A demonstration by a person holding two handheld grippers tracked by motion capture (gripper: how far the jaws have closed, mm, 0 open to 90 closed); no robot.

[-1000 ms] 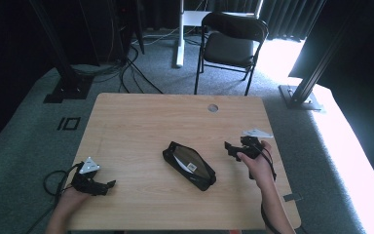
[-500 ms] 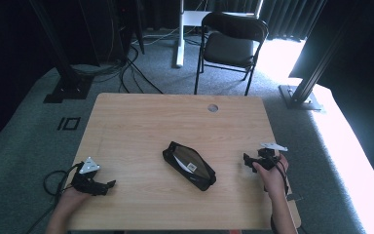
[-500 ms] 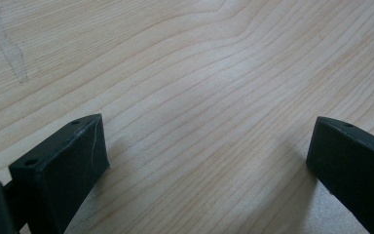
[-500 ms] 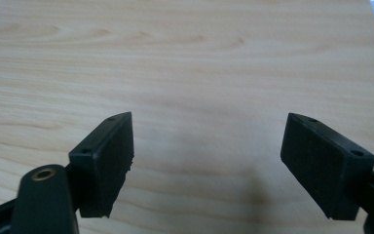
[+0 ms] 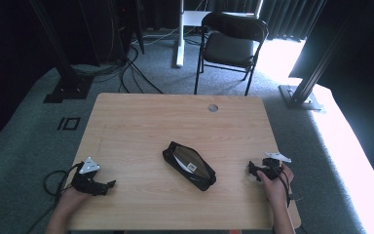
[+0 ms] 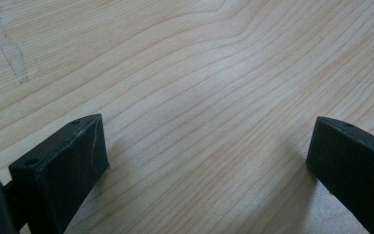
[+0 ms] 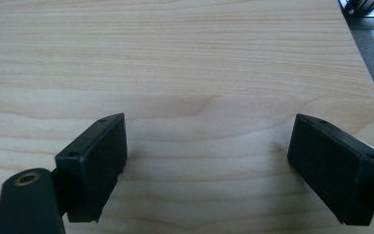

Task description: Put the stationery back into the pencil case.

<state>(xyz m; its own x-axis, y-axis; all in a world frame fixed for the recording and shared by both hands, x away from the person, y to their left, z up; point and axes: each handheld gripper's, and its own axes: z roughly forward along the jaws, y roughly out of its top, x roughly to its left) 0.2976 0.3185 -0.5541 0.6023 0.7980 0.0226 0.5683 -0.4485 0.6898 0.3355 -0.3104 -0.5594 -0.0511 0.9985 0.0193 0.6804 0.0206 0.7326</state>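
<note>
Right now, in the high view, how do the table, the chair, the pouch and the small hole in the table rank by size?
1. table
2. chair, though it stands farther from the camera
3. pouch
4. hole

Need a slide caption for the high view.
Open pouch mid-table, left gripper and right gripper resting apart from it.

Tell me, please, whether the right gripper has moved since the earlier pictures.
Yes. The right gripper has drawn back from the pouch toward the table's near right corner, its empty jaws just opening.
</note>
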